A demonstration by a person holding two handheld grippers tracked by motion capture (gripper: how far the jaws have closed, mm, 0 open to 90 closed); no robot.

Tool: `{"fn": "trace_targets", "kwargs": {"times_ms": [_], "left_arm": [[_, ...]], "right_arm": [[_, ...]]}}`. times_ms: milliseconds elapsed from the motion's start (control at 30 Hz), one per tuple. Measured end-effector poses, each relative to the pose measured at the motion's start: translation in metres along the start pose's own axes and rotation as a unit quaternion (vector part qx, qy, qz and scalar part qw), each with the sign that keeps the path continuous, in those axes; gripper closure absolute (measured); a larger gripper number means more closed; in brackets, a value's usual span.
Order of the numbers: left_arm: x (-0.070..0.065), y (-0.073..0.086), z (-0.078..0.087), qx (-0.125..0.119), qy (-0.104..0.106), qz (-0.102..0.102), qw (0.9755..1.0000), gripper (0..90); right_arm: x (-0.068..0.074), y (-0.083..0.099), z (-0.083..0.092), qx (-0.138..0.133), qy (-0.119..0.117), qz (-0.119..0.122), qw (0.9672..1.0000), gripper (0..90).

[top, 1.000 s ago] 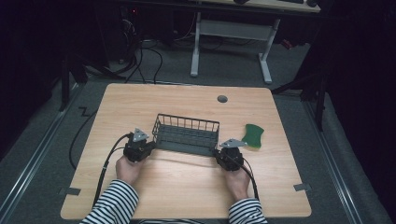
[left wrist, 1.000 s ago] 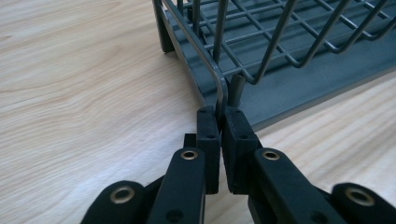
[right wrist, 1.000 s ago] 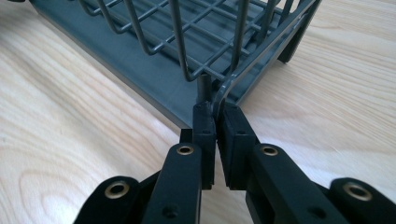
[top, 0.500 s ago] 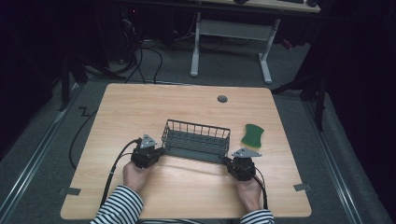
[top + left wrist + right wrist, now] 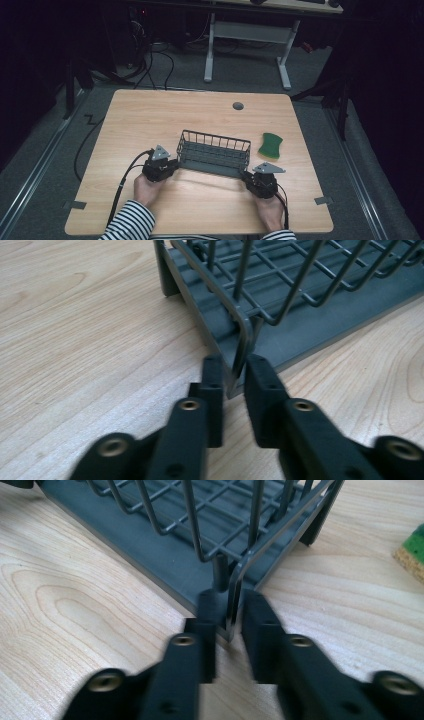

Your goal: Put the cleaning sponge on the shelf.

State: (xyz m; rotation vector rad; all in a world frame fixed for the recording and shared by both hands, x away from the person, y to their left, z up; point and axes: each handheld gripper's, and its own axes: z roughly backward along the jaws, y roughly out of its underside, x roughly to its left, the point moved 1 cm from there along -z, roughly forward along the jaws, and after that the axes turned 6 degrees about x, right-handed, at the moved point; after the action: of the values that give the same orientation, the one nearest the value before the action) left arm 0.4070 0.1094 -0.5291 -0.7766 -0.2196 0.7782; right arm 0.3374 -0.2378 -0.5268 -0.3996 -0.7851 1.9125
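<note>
A grey wire basket (image 5: pixel 214 153) sits on the bench (image 5: pixel 150 120), near the front and a little to the right of the middle. It stands the right way up, with its open top facing up. Its long side runs from left to right across the bench, and the right end sits a bit closer to the person than the left end. The left gripper (image 5: pixel 167 167) is at the basket's near left corner. In the left gripper view (image 5: pixel 231 372) the corner post stands between the two black jaws, and the jaws have just been opening, so they look let go around it and are not squeezing. The right gripper (image 5: pixel 252 179) is at the near right corner. In the right gripper view (image 5: pixel 228 611) the jaws have also just been opening, with the corner post between them and small gaps at its sides. A green sponge (image 5: pixel 270 145) lies just beside the basket's right end. The bench top is light wood with a small round grey cap (image 5: pixel 238 106) near the back. The floor (image 5: pixel 60 150) is grey, and the room behind is dark, with a white-legged desk (image 5: pixel 247 35) farther back.
</note>
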Motion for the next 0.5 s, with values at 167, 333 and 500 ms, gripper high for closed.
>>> {"fn": "trace_targets", "kwargs": {"times_ms": [167,333,500], "left_arm": [[0.002,0.003,0.004,0.002,-0.001,0.013,0.9999,50.6],[0.009,0.012,0.011,0.005,-0.020,0.023,0.9995,37.1],[0.019,0.022,0.015,0.019,-0.040,0.034,0.9984,33.3]], "right_arm": [[-0.002,0.005,0.003,-0.007,-0.002,-0.013,0.9999,58.7],[-0.006,0.011,0.014,-0.020,0.011,-0.026,0.9994,43.3],[-0.018,0.019,0.021,-0.030,0.021,-0.055,0.9979,38.4]]}}
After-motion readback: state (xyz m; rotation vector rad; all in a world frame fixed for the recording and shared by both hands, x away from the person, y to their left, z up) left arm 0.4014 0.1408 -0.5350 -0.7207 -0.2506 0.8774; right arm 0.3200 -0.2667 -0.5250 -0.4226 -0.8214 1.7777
